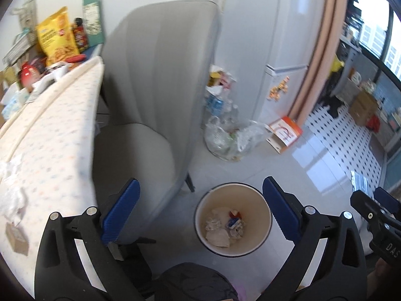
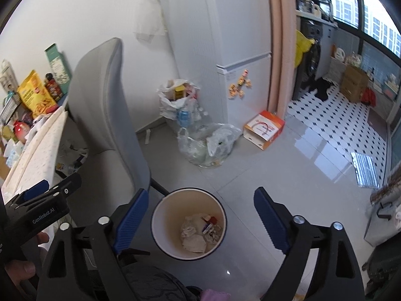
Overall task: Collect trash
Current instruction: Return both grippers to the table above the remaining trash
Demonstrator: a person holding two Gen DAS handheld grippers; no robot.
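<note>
A grey chair stands beside the dotted tabletop, a white fridge behind it, an orange-and-white box on the floor.

chair base hidden, bin scraps perhaps tissue

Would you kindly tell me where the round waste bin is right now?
The waste bin stands on the floor below both open grippers, low and central in each wrist view, just right of the grey chair and nearer than the clear plastic bag.
</note>
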